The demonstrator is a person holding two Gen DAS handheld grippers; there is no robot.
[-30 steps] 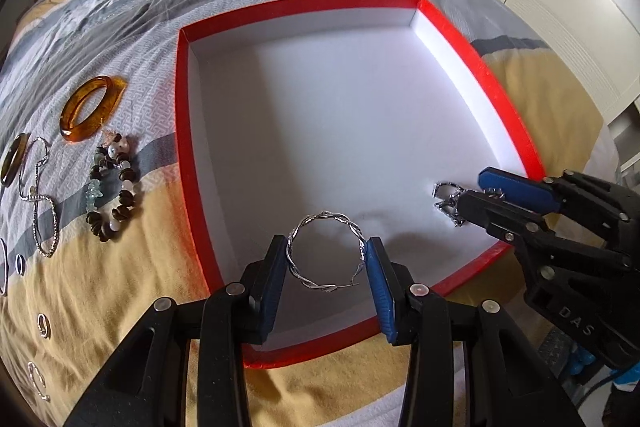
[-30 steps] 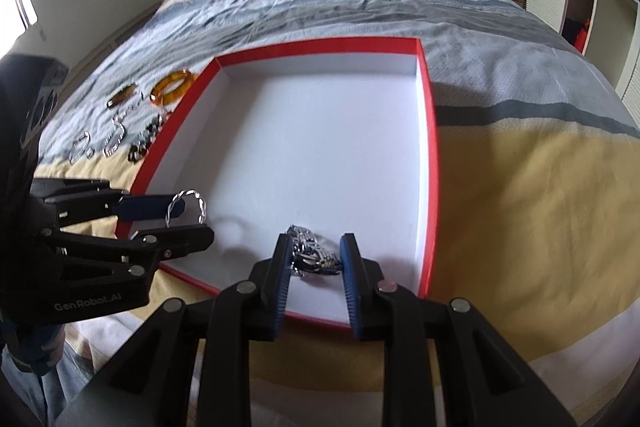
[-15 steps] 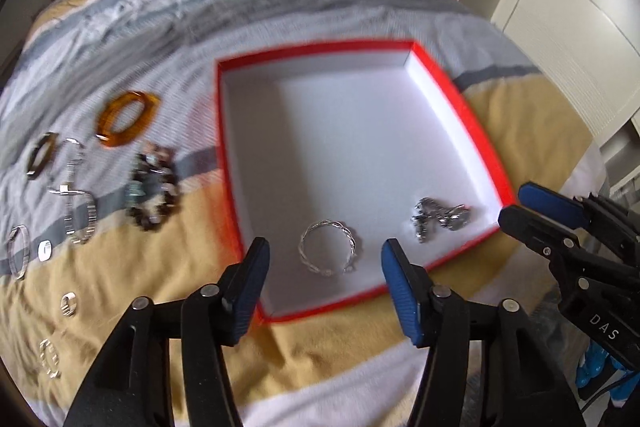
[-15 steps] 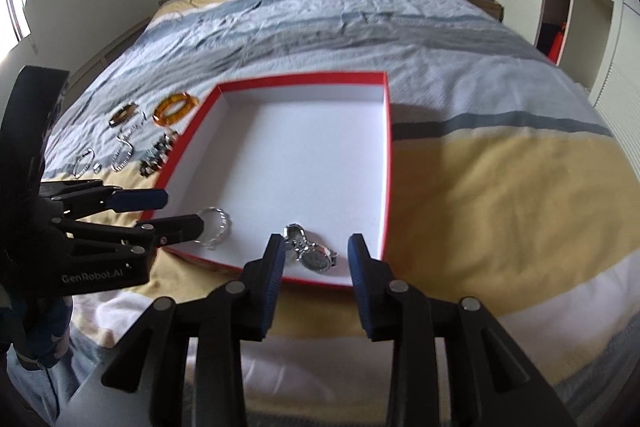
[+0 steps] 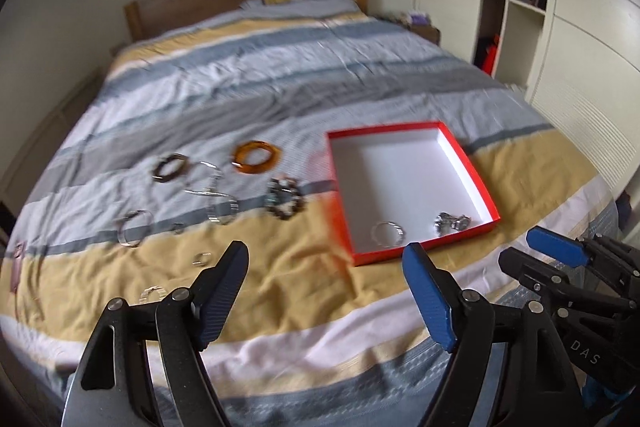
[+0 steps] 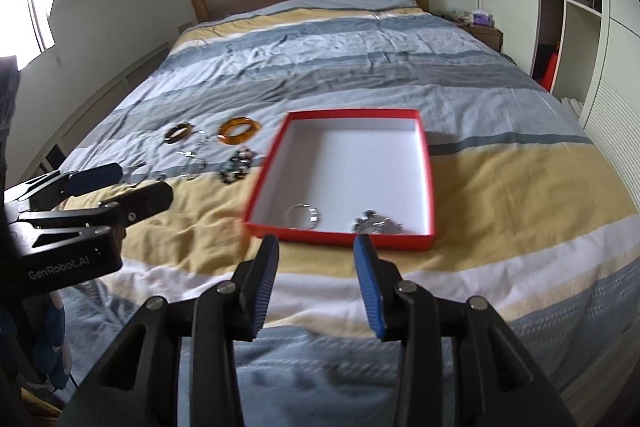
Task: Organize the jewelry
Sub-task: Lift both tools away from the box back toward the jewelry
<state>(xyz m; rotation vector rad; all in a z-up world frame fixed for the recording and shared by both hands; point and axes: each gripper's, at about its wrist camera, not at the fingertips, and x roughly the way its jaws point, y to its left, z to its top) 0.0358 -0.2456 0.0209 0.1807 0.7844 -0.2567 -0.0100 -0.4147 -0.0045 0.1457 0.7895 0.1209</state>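
While both tongs hang above the near edge of the striped bed [image 6: 360, 39], the red box [image 6: 427, 163] lies ahead of them, just beyond the right gripper [image 6: 316, 247]. Its jaws are opening, moderately apart, nothing between them. The left gripper [image 5: 326, 259] is opening wider, also empty. Loose bracelets [image 5: 256, 158] lie ahead of it, left of the box. Inside the box's near edge rest a twisted silver bangle [image 6: 303, 215] and a watch [image 6: 376, 223].

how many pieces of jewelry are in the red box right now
2: a twisted silver bangle near the front left of the red box, and a silver watch to its right by the front wall.
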